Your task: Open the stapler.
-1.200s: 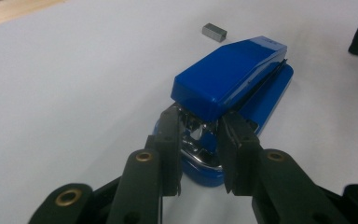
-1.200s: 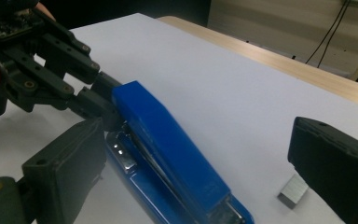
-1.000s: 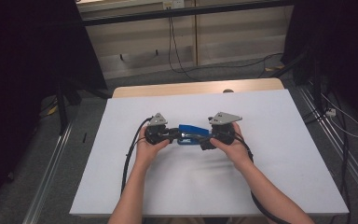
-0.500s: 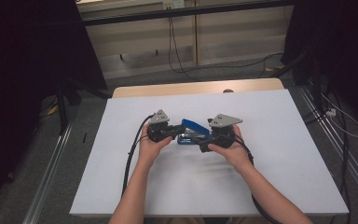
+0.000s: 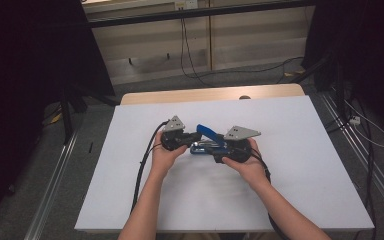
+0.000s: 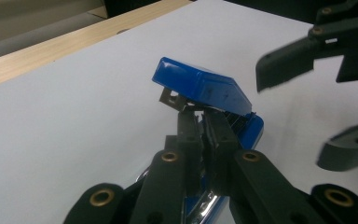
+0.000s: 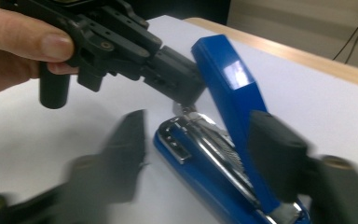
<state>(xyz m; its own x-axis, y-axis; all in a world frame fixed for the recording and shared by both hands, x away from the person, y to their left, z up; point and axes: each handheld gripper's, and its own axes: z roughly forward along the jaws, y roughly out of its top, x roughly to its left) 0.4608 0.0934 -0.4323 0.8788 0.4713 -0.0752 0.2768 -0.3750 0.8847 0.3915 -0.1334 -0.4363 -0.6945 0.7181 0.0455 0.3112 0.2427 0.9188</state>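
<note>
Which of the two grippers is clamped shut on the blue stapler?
The left gripper: its jaws pinch the stapler beneath its raised lid. The right gripper has just been closing its jaws, which stand apart with the stapler between them.

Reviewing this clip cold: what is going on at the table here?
A person works a blue stapler on the white table with two tools. The left hand-held gripper is shut on a metal part at the hinge, under the raised lid. The right hand-held gripper has just been closing around the stapler's other end, jaws still apart.
</note>
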